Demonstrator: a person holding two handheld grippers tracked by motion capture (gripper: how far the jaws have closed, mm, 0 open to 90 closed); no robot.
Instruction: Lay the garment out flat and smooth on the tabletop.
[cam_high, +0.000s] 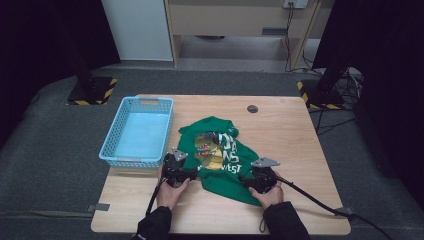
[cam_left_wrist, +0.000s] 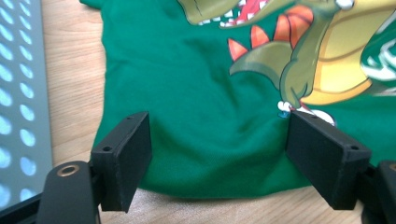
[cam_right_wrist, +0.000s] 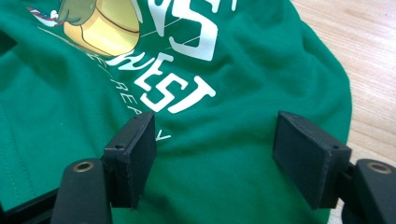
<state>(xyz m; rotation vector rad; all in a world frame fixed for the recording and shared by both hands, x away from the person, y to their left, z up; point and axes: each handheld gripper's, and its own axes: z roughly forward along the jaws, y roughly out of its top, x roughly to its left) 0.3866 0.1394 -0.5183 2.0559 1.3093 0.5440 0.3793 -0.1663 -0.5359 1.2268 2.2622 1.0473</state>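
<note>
A green T-shirt with a dinosaur print and white lettering lies crumpled on the wooden table. My left gripper is at the shirt's near left edge; in its own view the left gripper stands open over the green hem, nothing pinched. My right gripper is at the shirt's near right part; in the right gripper view the gripper is open above the cloth just below the white "WEST" print.
A light blue plastic basket stands on the table's left, close to my left gripper; its wall shows beside the shirt. A dark round grommet sits in the tabletop at the back. Bare wood lies right of the shirt.
</note>
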